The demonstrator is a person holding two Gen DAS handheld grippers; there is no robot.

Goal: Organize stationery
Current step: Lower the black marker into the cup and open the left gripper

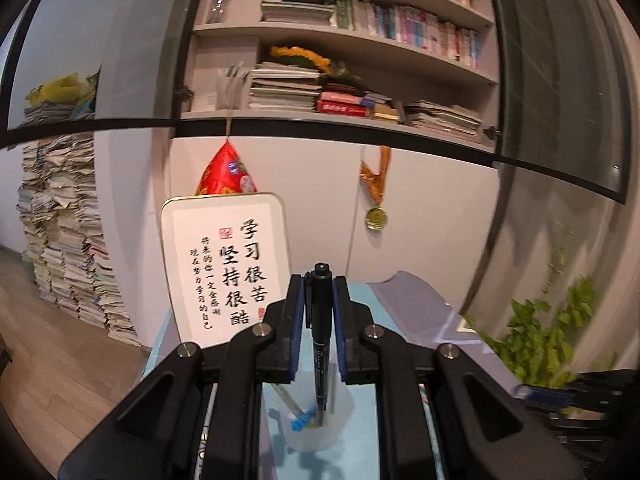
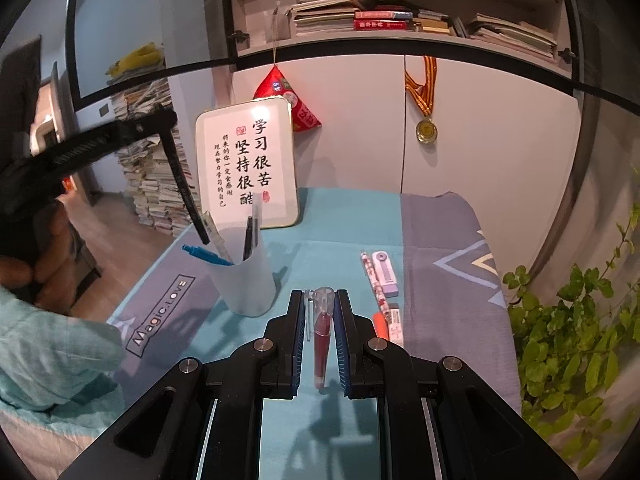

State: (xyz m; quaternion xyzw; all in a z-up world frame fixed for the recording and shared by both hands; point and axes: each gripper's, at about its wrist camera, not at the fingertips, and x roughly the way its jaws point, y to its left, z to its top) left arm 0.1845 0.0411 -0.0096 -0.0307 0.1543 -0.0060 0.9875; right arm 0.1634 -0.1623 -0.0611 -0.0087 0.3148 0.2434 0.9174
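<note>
Your left hand-held gripper (image 1: 321,300) was clamped on a black marker (image 1: 321,322), held upright above the translucent pen cup (image 2: 245,280), its tip just over the cup's mouth. Your right hand-held gripper (image 2: 319,312) was closed on a red pen (image 2: 322,340) over the worktop (image 2: 344,224). A patterned pen (image 2: 375,282) and correction tape (image 2: 385,272) lay right of the cup.

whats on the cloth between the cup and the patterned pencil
Nothing lies there: bare teal cloth between cup and pencil, seen in the right wrist view. Only the red pen in the right gripper sits nearer.
</note>
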